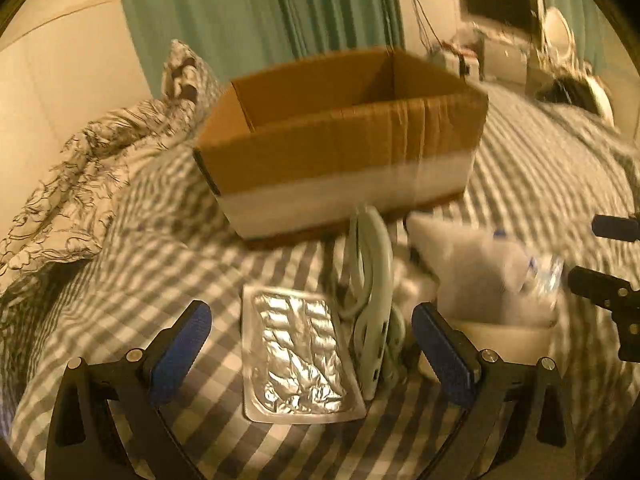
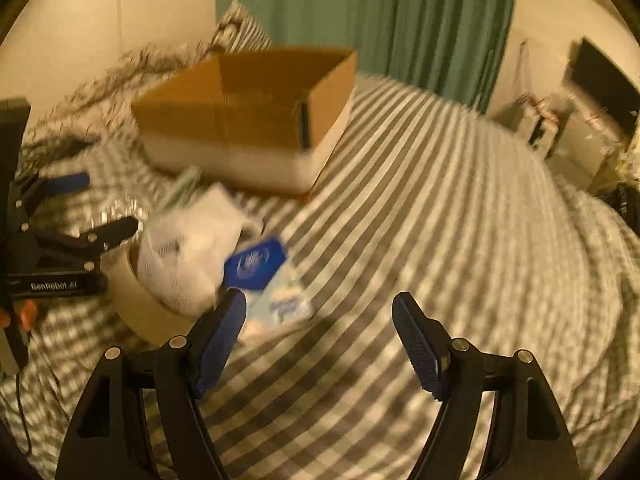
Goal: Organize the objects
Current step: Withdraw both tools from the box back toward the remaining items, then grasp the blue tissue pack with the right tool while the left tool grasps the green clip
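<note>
With both grippers wide open and empty, we judge the pickup is just starting: our left gripper (image 1: 312, 328) brackets the foil blister pack (image 1: 298, 356) lying near the far cardboard box (image 1: 340, 140), so next we close.

A cardboard box (image 1: 340, 140) is sitting on the bed (image 1: 160, 240), with a pillow (image 1: 184, 68) lying behind it to the left. In front of the box, a blister pack (image 1: 298, 356) is lying just left of a power strip (image 1: 372, 304); right of that, a bag (image 1: 480, 276) is resting in a tape roll (image 2: 136, 300).
</note>
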Action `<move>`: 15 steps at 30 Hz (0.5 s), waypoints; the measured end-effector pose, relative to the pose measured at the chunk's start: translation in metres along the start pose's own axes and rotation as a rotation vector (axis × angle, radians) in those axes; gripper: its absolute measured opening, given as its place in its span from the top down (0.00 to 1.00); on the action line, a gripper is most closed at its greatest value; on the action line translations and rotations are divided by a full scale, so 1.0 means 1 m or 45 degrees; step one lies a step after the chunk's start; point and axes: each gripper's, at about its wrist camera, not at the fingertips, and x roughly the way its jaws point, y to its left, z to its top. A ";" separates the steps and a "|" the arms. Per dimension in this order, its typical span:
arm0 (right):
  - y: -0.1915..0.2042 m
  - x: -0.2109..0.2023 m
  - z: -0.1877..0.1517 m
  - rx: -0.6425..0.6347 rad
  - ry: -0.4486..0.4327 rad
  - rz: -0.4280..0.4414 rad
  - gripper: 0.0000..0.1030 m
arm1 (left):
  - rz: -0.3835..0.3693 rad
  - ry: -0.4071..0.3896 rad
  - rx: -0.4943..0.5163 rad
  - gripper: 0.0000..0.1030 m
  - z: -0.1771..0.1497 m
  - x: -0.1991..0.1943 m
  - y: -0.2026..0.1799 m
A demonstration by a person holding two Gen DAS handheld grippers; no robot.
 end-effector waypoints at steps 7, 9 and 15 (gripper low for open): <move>0.020 0.040 -0.006 -0.137 0.129 0.056 0.27 | -0.090 0.058 -0.047 0.03 -0.001 0.017 0.008; 0.022 0.048 -0.003 -0.153 0.136 0.029 0.29 | -0.104 0.066 -0.065 0.04 0.002 0.020 0.009; 0.012 0.043 -0.003 -0.071 0.106 0.017 0.44 | -0.169 0.062 -0.054 0.09 0.012 0.024 0.001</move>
